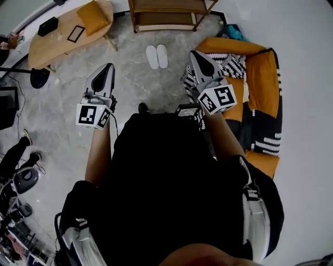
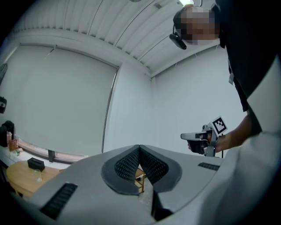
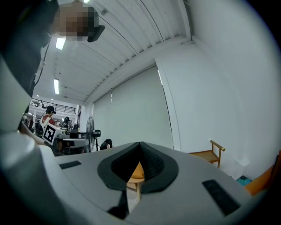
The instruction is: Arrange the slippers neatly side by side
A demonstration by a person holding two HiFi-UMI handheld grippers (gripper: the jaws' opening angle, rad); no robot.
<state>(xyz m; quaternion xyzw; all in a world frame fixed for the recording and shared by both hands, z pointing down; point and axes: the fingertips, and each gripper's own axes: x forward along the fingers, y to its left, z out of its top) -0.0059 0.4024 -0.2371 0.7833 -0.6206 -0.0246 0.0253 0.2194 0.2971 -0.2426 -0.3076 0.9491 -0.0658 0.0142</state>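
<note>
Two white slippers (image 1: 156, 56) lie side by side on the grey floor, toes toward the wooden shelf, in the head view. My left gripper (image 1: 107, 69) is held up in the air left of them, jaws shut with nothing between. My right gripper (image 1: 195, 56) hovers to the slippers' right, also shut and empty. Both are raised well above the floor. In the left gripper view the jaws (image 2: 139, 148) meet at the tips and the right gripper (image 2: 203, 138) shows across the room. The right gripper view shows its jaws (image 3: 140, 145) closed; no slippers appear in either gripper view.
A wooden shelf (image 1: 169, 14) stands just beyond the slippers. A wooden table (image 1: 62, 32) with an orange cushion is at the back left. An orange sofa (image 1: 260, 98) with patterned cushions lies to the right. Equipment and a person's legs (image 1: 15, 153) are at the left.
</note>
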